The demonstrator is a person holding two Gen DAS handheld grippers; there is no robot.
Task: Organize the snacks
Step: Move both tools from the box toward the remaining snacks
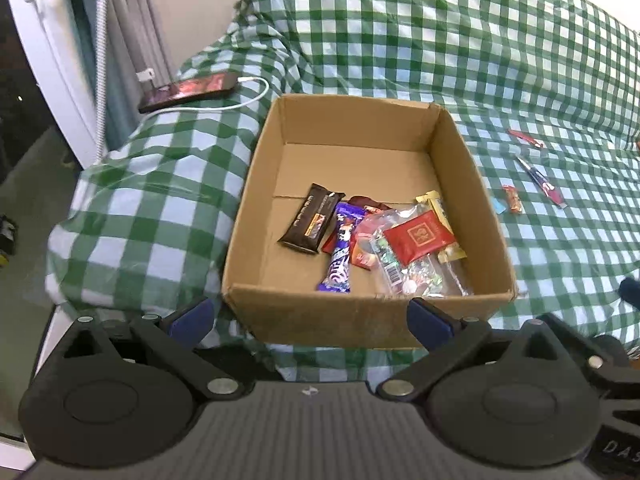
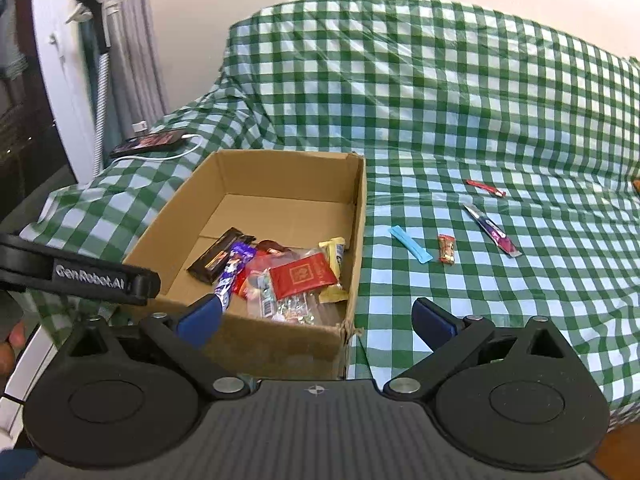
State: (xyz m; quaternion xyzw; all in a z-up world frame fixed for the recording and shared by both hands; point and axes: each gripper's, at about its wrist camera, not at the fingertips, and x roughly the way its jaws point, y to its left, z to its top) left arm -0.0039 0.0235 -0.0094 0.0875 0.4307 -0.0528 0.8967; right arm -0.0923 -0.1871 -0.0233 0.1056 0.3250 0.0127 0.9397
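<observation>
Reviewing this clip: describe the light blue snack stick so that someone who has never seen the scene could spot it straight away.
Start at the open cardboard box on the green checked cloth. Four small snacks lie loose on the cloth to the right of it, and the light blue stick is the one nearest the box. It alone is plain pale blue; its neighbours are red, brown or purple.

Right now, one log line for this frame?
phase: between picks | left claw: open | right claw: open | brown cardboard box: part-filled | loose: light-blue flat stick packet, small orange-brown wrapped candy
</observation>
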